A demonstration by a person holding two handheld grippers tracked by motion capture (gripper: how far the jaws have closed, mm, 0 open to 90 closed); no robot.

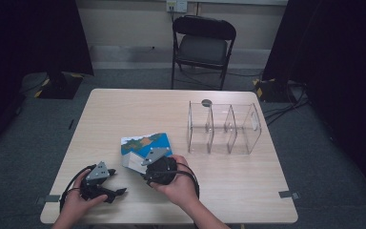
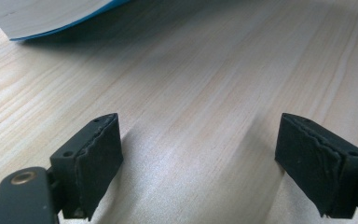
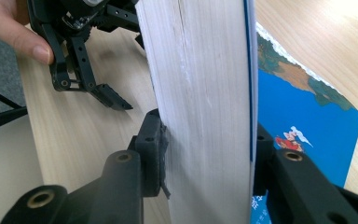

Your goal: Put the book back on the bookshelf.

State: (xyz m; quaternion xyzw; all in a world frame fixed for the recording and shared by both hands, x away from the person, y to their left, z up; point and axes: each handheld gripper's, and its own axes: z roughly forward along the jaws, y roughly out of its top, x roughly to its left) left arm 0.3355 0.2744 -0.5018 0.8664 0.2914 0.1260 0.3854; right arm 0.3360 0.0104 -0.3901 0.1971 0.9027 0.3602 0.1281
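Gripping a thick book (image 1: 145,145) by its page edge, the right gripper (image 1: 145,162) lifts one side of it off a pale wooden table (image 1: 124,109) at lower centre of the high view; the blue illustrated cover faces up and away. In the right gripper view the jaws press on both sides of the page block (image 3: 205,107). At lower left, the left gripper (image 1: 116,191) rests low over the tabletop, its jaws apart with nothing between them, just beside the book. A clear plastic divider rack (image 1: 224,128) stands at right centre of the table, well apart from the book. Beyond the table, a black folding chair (image 1: 202,45) stands on grey carpet (image 1: 28,138) at upper centre, between dark curtains (image 1: 33,38), with cables (image 1: 281,109) trailing at right.
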